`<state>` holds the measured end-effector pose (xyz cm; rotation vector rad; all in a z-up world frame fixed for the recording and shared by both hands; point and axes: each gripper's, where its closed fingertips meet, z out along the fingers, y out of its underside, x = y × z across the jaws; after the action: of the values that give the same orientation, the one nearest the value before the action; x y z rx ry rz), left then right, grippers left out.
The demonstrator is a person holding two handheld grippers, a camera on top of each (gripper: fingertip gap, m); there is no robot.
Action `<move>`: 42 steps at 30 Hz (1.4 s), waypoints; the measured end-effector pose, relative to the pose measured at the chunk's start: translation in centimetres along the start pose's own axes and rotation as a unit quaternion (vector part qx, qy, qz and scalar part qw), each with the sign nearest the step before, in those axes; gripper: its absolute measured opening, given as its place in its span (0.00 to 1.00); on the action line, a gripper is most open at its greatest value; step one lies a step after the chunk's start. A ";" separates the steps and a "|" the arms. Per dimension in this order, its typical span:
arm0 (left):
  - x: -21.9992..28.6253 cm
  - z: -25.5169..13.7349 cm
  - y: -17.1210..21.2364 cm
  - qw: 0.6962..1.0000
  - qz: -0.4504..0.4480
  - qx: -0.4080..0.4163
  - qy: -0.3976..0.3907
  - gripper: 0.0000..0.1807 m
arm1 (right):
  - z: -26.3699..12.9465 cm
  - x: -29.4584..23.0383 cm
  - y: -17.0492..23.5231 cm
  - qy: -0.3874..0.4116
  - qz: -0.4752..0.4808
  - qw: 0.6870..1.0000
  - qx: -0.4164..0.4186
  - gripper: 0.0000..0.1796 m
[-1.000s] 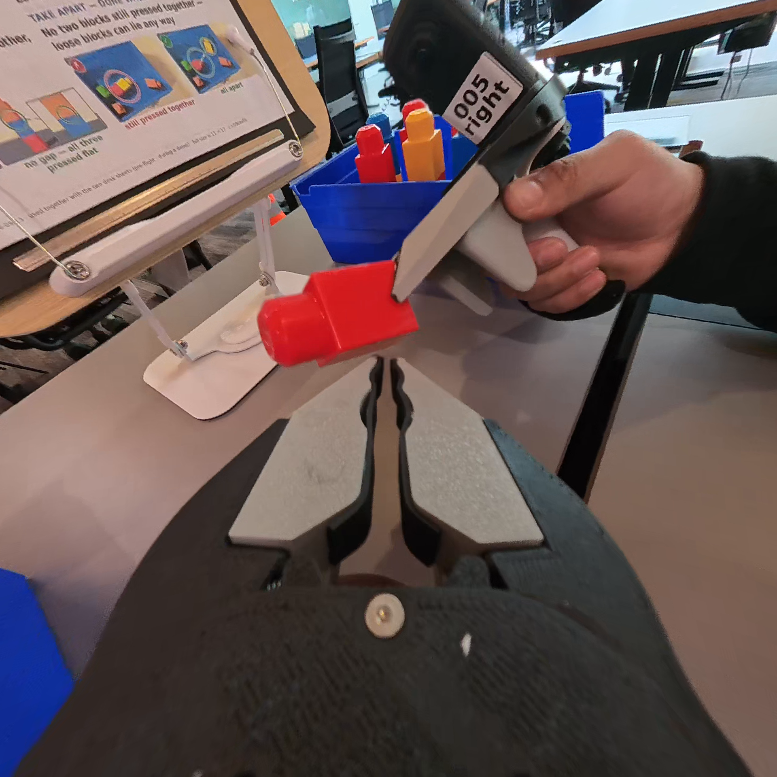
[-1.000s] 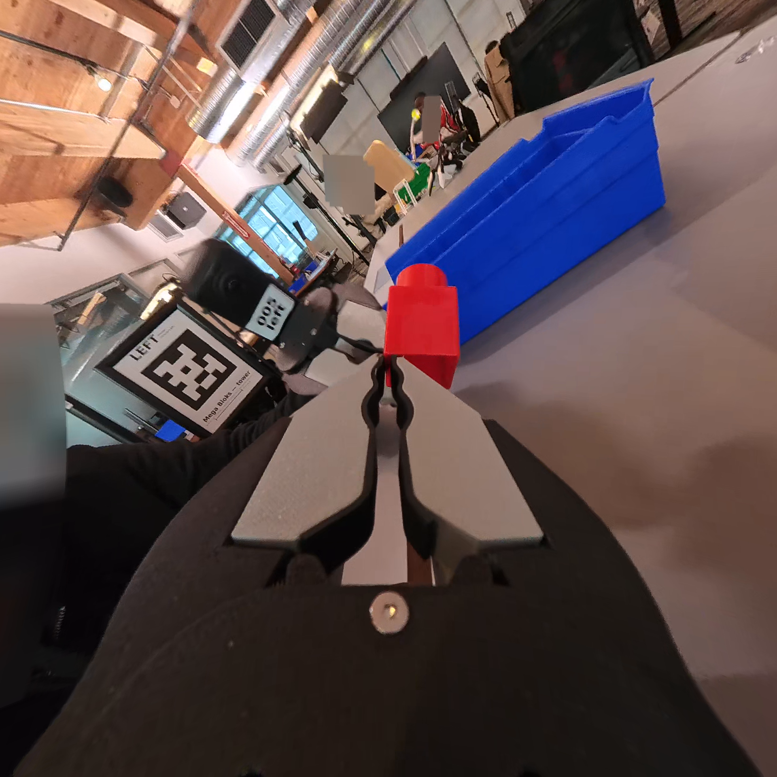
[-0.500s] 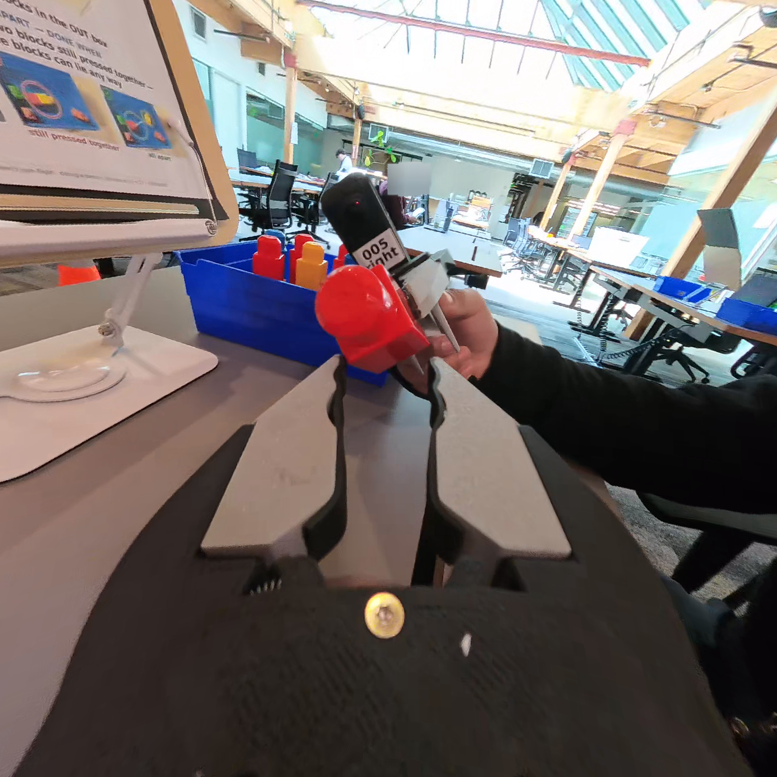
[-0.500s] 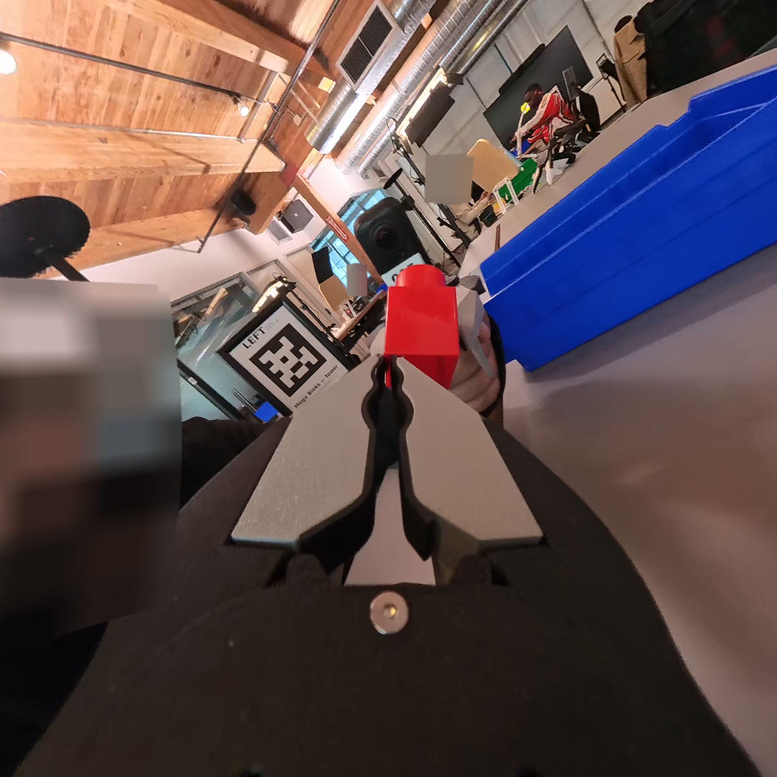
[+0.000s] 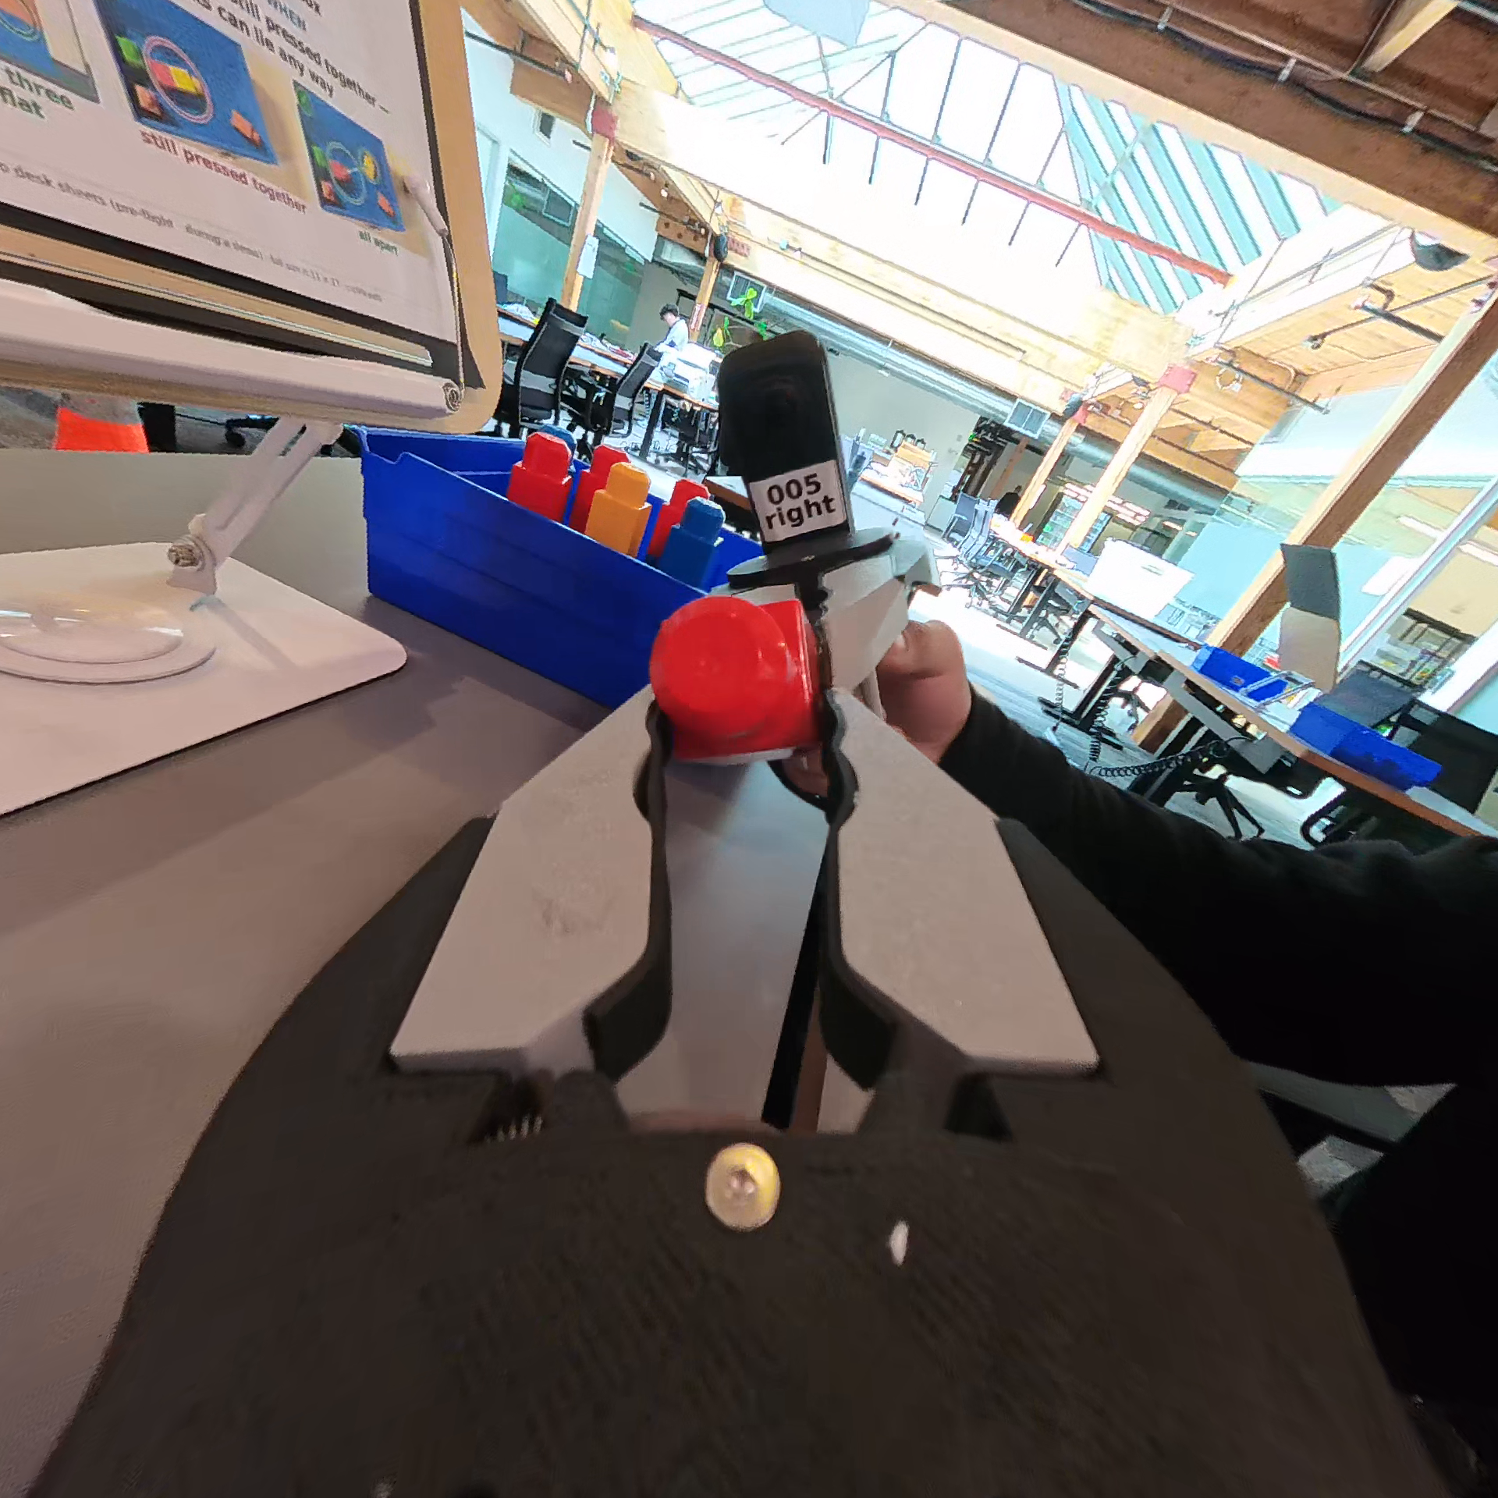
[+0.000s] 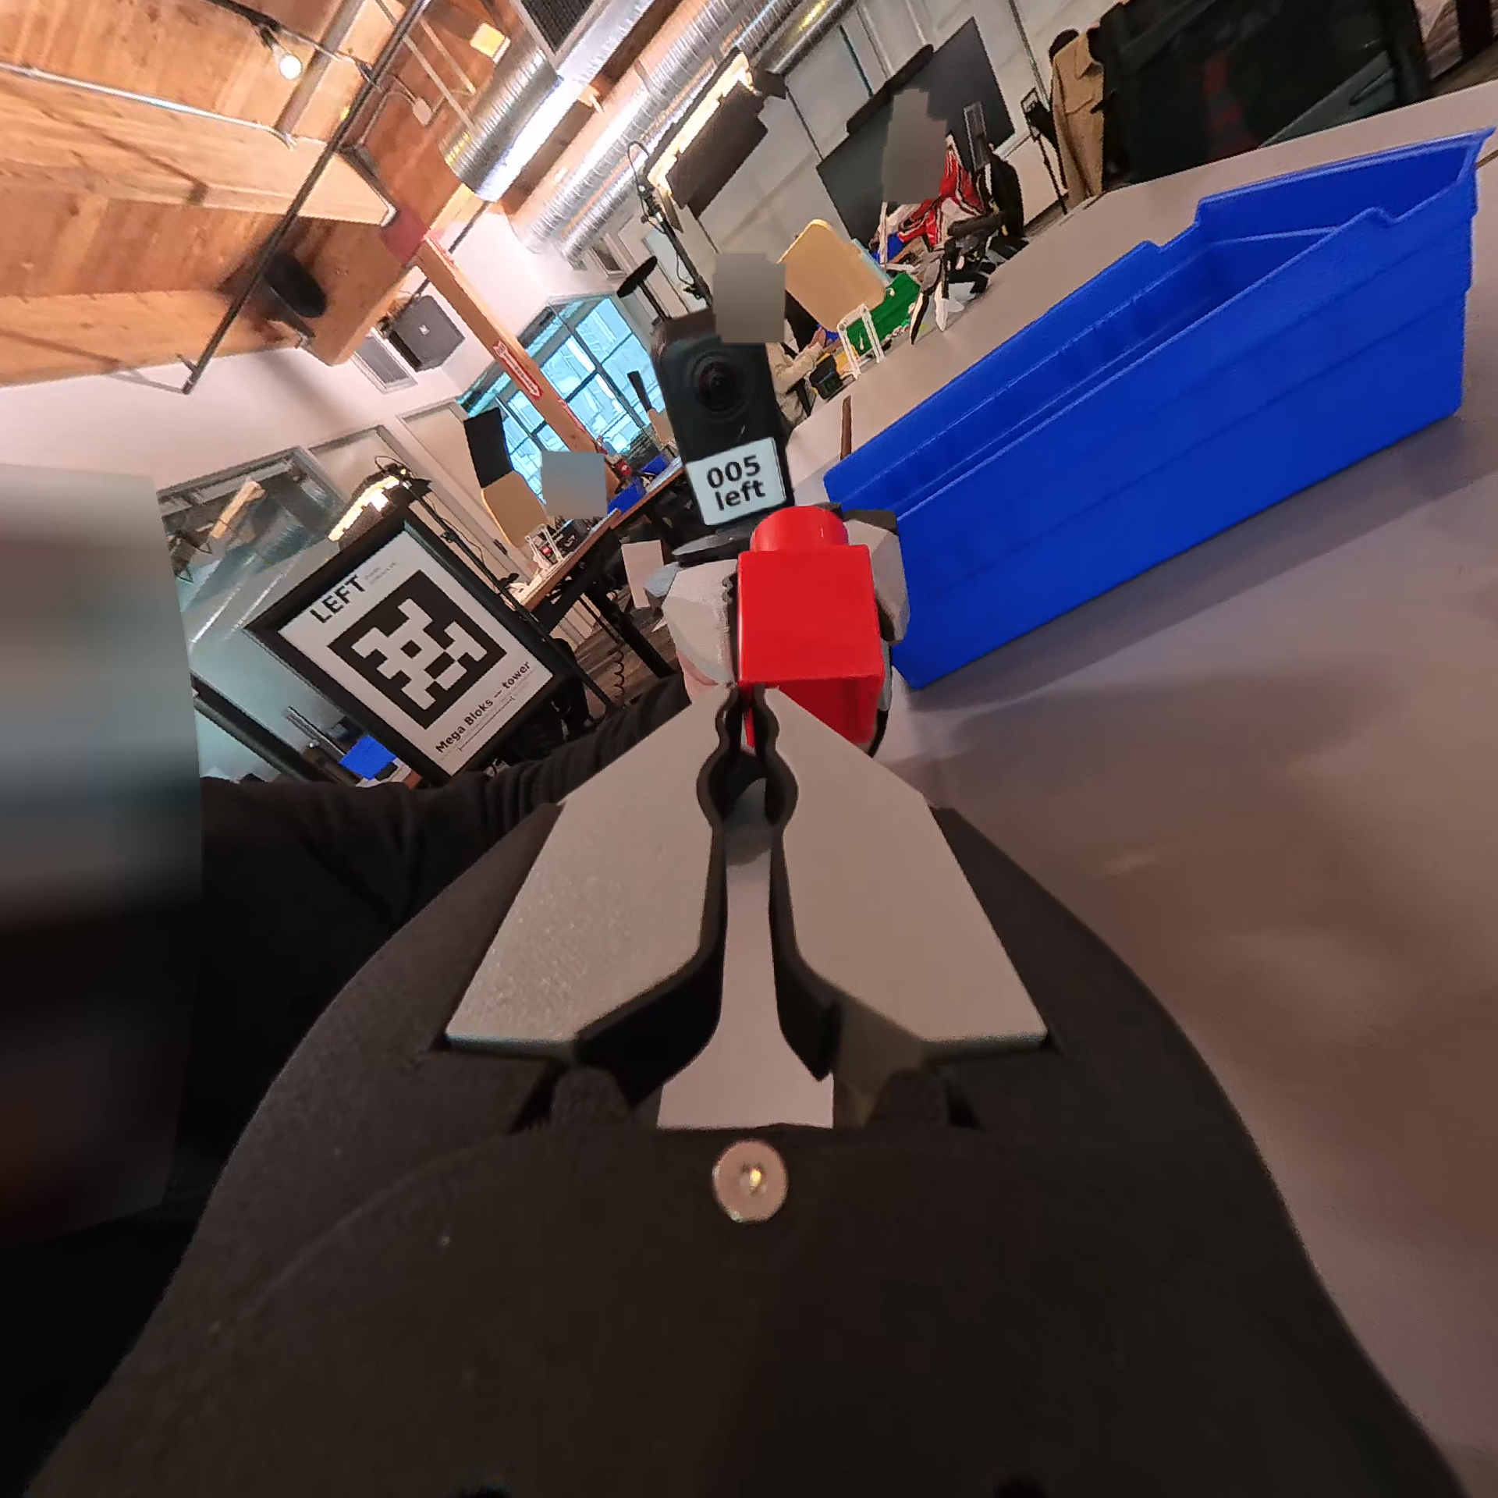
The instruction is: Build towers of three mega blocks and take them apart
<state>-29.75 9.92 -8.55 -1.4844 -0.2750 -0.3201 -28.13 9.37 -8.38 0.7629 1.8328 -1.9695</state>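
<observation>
so far no tower: right gripper [image 6: 750, 713] pinches one red block [image 6: 806, 628], left gripper [image 5: 742, 734] wide around it; blocks wait in the blue bin [image 5: 519, 579].

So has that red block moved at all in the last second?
Yes. The red block, pinched in the right tongs, has swung right, away from the white stand, and now sits between the open left tongs.

White document stand [image 5: 186, 640] on grey table [image 5: 243, 811]; marker sign [image 6: 413, 648] beyond.
</observation>
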 end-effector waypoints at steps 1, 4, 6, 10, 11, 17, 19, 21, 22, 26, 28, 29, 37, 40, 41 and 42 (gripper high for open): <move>0.0 0.0 0.1 1.000 0.006 -0.005 -0.003 0.19 | 0.0 0.1 0.1 0.002 -0.001 1.000 -0.004 0.00; 0.1 -0.2 0.2 1.000 0.019 -0.014 -0.001 0.19 | 0.1 0.1 0.7 0.010 -0.016 1.000 -0.024 0.00; 0.2 -0.3 0.4 1.000 0.017 -0.021 0.005 0.19 | 0.0 0.3 1.3 0.028 -0.037 0.998 -0.050 0.00; 0.3 -0.3 0.3 1.000 0.011 -0.016 0.010 0.19 | 0.0 0.5 1.8 0.045 -0.052 0.995 -0.067 0.00; 0.2 -0.4 0.1 1.000 0.005 -0.009 0.011 0.19 | 0.2 0.5 1.8 0.041 -0.046 0.996 -0.066 0.00; 0.8 -0.6 -0.4 1.000 0.004 -0.002 0.026 0.19 | 1.5 2.1 5.0 0.072 -0.054 0.985 -0.146 0.00; 0.8 -0.5 0.0 0.999 0.018 -0.016 0.023 0.19 | 1.3 1.5 4.9 0.057 -0.050 0.986 -0.146 0.00; 0.9 -0.5 0.4 0.999 0.017 -0.029 0.027 0.19 | 0.6 1.1 4.4 0.057 -0.059 0.987 -0.140 0.00; 1.0 -0.5 0.6 0.999 0.017 -0.035 0.032 0.19 | 0.1 0.8 4.1 0.052 -0.062 0.987 -0.135 0.00; 1.5 -0.8 1.3 0.997 0.026 -0.061 0.051 0.19 | -1.5 -0.1 2.8 0.044 -0.073 0.990 -0.112 0.05; 1.9 -0.8 1.8 0.995 0.030 -0.074 0.066 0.19 | -1.8 -0.1 1.8 0.050 -0.081 0.992 -0.084 0.12; 2.2 -0.8 2.0 0.994 0.035 -0.078 0.072 0.19 | -1.7 -0.3 1.6 0.041 -0.080 0.993 -0.075 0.14; 2.5 -0.6 2.4 0.992 0.031 -0.083 0.085 0.19 | 0.5 0.1 4.7 0.045 -0.098 0.982 -0.154 0.07; 1.9 -0.7 2.2 0.994 0.029 -0.078 0.073 0.18 | 0.9 0.4 4.7 0.046 -0.092 0.984 -0.148 0.05; 1.8 -0.8 2.3 0.994 0.026 -0.079 0.072 0.18 | 0.9 0.5 4.7 0.047 -0.090 0.984 -0.147 0.05; 1.7 -0.7 2.4 0.994 0.023 -0.081 0.071 0.18 | 0.8 0.6 4.7 0.046 -0.087 0.984 -0.148 0.05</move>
<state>-27.29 9.24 -10.14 -1.6168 -0.1011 -0.4166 -25.95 8.10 -12.50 0.6285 2.2494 -1.7259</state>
